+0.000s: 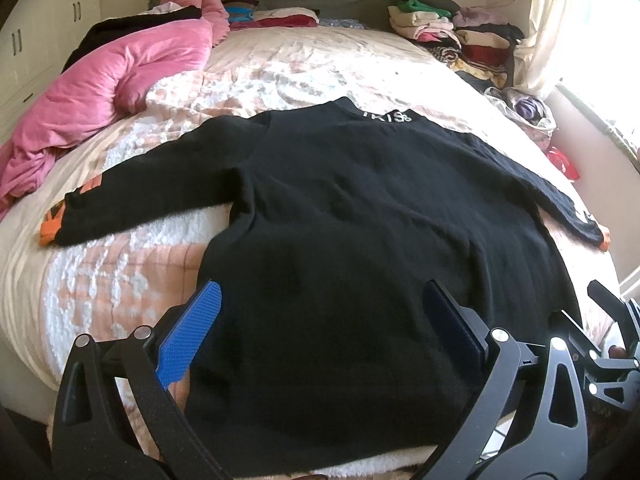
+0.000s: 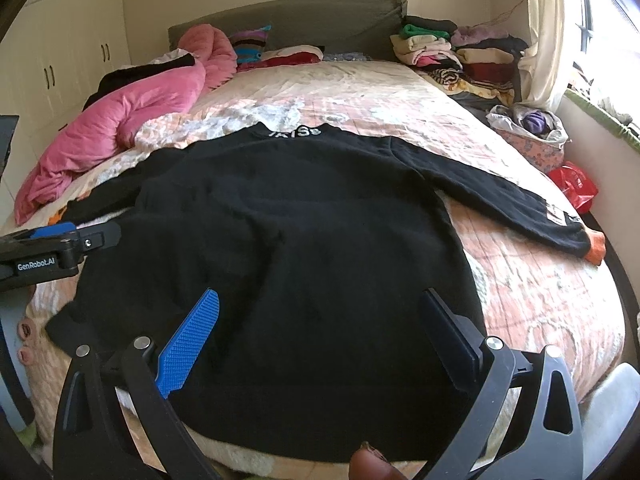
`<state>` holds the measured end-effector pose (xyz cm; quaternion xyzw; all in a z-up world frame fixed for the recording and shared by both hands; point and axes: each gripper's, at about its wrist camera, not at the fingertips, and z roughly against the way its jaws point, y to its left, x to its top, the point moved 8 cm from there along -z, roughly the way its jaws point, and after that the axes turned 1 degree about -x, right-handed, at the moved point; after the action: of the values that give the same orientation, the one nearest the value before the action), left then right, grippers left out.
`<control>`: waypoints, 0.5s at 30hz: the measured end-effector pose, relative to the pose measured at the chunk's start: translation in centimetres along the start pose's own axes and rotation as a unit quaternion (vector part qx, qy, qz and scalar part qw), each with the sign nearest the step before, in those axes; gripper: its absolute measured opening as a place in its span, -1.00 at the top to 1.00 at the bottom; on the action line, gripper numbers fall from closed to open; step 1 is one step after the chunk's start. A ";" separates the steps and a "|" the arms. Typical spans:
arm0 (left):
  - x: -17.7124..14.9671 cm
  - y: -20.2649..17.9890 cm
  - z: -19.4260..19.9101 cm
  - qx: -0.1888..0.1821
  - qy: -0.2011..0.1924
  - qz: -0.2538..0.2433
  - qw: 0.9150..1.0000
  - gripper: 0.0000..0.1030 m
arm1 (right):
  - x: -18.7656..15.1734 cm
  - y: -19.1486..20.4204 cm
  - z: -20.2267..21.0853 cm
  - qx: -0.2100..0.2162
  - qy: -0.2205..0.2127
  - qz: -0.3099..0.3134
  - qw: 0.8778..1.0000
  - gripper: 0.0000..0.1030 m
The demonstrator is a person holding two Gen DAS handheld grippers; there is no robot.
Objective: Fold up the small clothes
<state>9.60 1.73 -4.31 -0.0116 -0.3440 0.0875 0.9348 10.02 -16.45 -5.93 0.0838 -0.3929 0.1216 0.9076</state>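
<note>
A black sweater (image 1: pixel 352 216) lies flat and spread out on the bed, collar with white letters at the far end, both sleeves stretched sideways with orange cuffs (image 1: pixel 50 229). It also shows in the right wrist view (image 2: pixel 300 232). My left gripper (image 1: pixel 320 312) is open and empty, hovering over the sweater's hem on the left side. My right gripper (image 2: pixel 320 316) is open and empty, over the hem further right. The left gripper also appears at the left edge of the right wrist view (image 2: pixel 60 240).
The bed has a peach and white quilt (image 1: pixel 280 68). A pink duvet (image 1: pixel 120 84) is bunched at the left. Stacks of folded clothes (image 1: pixel 460 28) sit at the far right by the curtain. A bag of clothes (image 2: pixel 532 128) and a red bag (image 2: pixel 572 184) sit at the right edge.
</note>
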 end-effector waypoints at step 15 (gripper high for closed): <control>4.4 0.5 -1.4 0.011 -0.003 0.016 1.000 -0.84 | 5.2 -1.7 -2.4 0.009 -0.004 -0.052 0.999 -0.92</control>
<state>13.76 3.01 -2.60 -0.0067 -0.3461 0.1065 0.9321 15.59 -16.71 -3.87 0.1131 -0.3904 0.0777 0.9104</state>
